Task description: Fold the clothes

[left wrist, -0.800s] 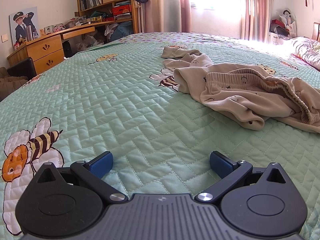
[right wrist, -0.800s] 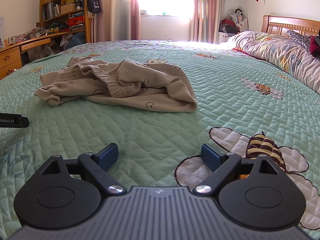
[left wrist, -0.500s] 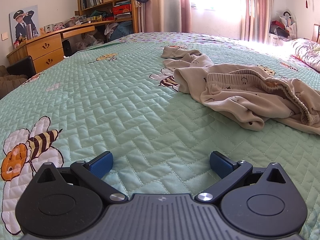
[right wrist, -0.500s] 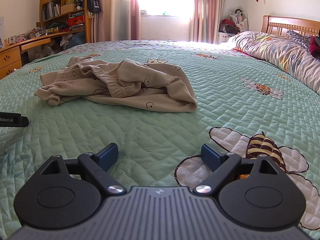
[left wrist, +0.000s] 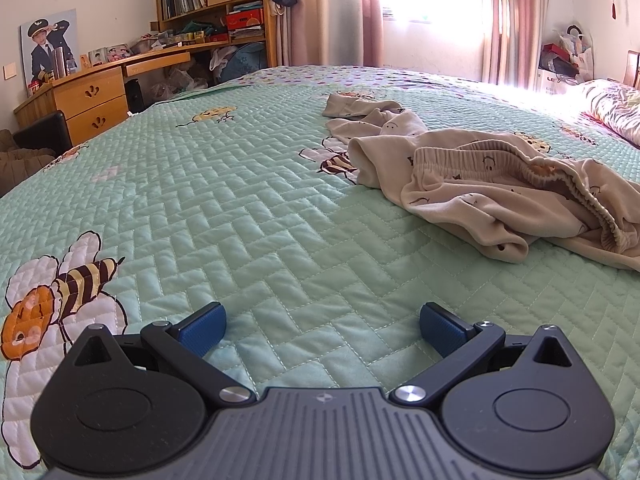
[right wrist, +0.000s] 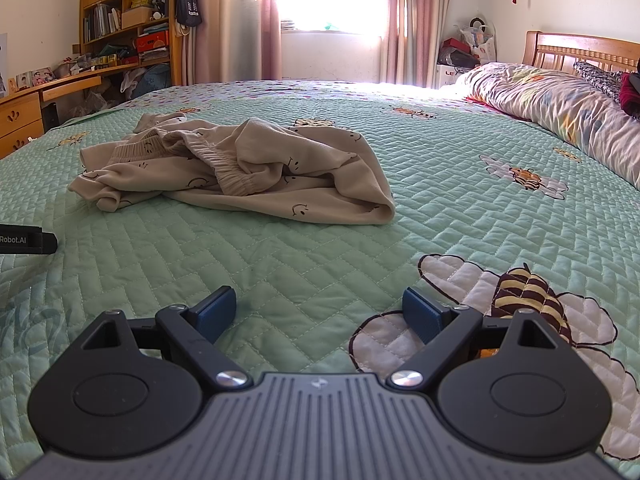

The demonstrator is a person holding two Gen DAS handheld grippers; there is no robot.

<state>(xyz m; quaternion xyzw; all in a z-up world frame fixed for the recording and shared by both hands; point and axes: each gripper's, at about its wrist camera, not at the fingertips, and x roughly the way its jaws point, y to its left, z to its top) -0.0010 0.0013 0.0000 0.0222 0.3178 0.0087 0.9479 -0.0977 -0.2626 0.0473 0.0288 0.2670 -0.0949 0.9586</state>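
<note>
A crumpled beige garment with small smiley prints lies in a heap on the green quilted bedspread; its elastic waistband shows. In the left wrist view it sits ahead and to the right of my left gripper, which is open with only quilt between its blue pads. The right wrist view shows the same garment ahead and slightly left of my right gripper, also open and holding nothing. Both grippers hover low over the bed, well short of the cloth. A black tip of the left gripper pokes in at the left edge.
Bee patches dot the bedspread. A folded duvet and wooden headboard lie at the far right. A wooden desk with drawers and bookshelf stand past the bed's left side. Curtained window behind.
</note>
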